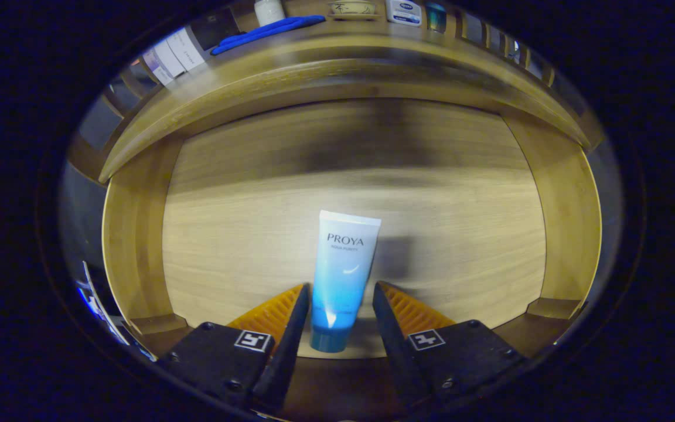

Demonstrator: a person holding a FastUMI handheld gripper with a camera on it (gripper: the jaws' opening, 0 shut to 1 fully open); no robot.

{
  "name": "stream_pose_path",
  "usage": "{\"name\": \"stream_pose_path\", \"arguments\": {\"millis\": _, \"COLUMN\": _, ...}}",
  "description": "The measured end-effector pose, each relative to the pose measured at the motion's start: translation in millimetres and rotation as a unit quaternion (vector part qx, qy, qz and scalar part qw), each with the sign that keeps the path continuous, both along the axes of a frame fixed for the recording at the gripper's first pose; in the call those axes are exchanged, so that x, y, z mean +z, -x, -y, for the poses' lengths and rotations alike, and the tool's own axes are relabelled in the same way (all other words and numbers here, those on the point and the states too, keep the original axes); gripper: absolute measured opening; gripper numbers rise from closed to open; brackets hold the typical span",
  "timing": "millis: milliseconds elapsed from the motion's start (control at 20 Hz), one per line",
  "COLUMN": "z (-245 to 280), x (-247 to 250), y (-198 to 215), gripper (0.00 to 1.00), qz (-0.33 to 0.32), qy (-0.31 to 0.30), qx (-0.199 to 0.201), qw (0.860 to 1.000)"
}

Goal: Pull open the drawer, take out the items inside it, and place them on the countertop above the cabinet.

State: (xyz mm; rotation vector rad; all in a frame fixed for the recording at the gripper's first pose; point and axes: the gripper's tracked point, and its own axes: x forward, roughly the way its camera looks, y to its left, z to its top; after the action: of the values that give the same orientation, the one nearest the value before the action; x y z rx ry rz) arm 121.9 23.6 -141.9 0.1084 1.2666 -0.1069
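Drawer is pulled open, wooden, pale floor, seen from above. One item in it: a tube, white at the crimped end fading to blue, dark blue cap. Tube lies flat on the drawer floor near the front wall, roughly centred between the side walls, cap end toward the gripper, crimped end pointing to the back of the drawer. Tilted slightly, crimp end leaning right.

Gripper sits over the tube's lower half with a finger on each side. Left fingertip is right at the tube's edge, looks touching or nearly so. Right fingertip stands off with a small gap. So: narrowed around the tube, straddling it, not clamped. Tube's shadow falls on the drawer floor to its right, just past the right finger.

Beyond the tube, past the drawer's back edge, is the countertop. On it: a blue cloth-like thing, a white bottle, a small bowl-like dish, a white-and-blue jar. All well apart from the tube.
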Motion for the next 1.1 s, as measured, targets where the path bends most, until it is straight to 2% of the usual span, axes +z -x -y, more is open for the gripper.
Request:
{"name": "stream_pose_path", "arguments": {"millis": 150, "z": 0, "x": 1, "y": 0, "gripper": 0.51, "qz": 0.003, "qy": -0.005, "qx": -0.008, "qw": 1.0}}
{"name": "stream_pose_path", "arguments": {"millis": 250, "z": 5, "x": 7, "y": -2, "gripper": 0.47, "qz": 0.014, "qy": 0.001, "qx": -0.014, "qw": 1.0}}
{"name": "stream_pose_path", "arguments": {"millis": 450, "z": 4, "x": 34, "y": 1, "gripper": 0.45, "qz": 0.041, "qy": -0.013, "qx": -0.013, "qw": 0.999}}
{"name": "stream_pose_path", "arguments": {"millis": 800, "z": -4, "x": 92, "y": 1, "gripper": 0.46, "qz": 0.084, "qy": -0.009, "qx": 0.014, "qw": 0.996}}
{"name": "stream_pose_path", "arguments": {"millis": 1100, "z": -5, "x": 150, "y": -26, "gripper": 0.46, "qz": 0.119, "qy": 0.009, "qx": 0.026, "qw": 0.993}}
